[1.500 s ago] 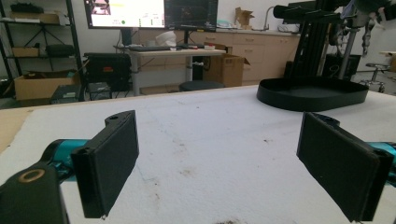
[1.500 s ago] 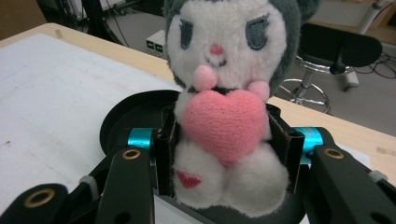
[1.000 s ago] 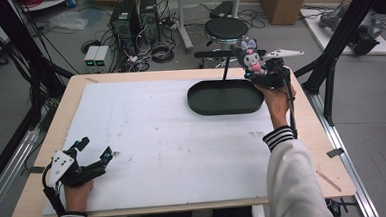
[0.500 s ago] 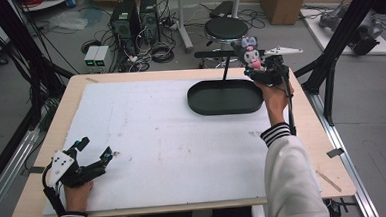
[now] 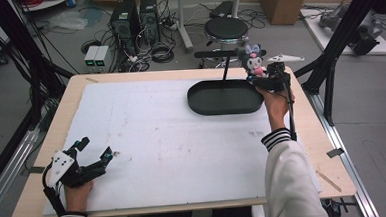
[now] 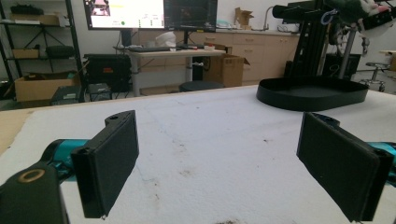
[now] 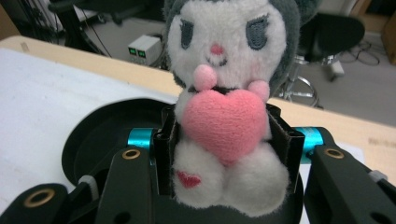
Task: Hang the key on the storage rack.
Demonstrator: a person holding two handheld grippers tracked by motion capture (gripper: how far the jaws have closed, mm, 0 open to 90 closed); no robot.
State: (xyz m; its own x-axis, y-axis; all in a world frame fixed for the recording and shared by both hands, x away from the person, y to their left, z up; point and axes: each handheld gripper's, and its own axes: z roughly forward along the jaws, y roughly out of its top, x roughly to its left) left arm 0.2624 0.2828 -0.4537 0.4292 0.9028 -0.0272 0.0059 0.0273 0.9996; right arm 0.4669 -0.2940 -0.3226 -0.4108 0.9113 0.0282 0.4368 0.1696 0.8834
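Note:
A small plush toy, grey-eared with a white face and a pink heart, is held upright over the right rim of a black oval tray. My right gripper is shut on the toy's body, and both pads press its sides in the right gripper view. My left gripper rests at the table's near left corner, jaws wide open with nothing between them. The left gripper view looks across the white mat to the black tray.
A white mat covers most of the wooden table. A black stand post rises behind the tray. A stool, computer towers and cables sit on the floor beyond the far edge.
The right gripper with the toy has shifted slightly toward the far side of the tray. The left gripper has stayed where it was.

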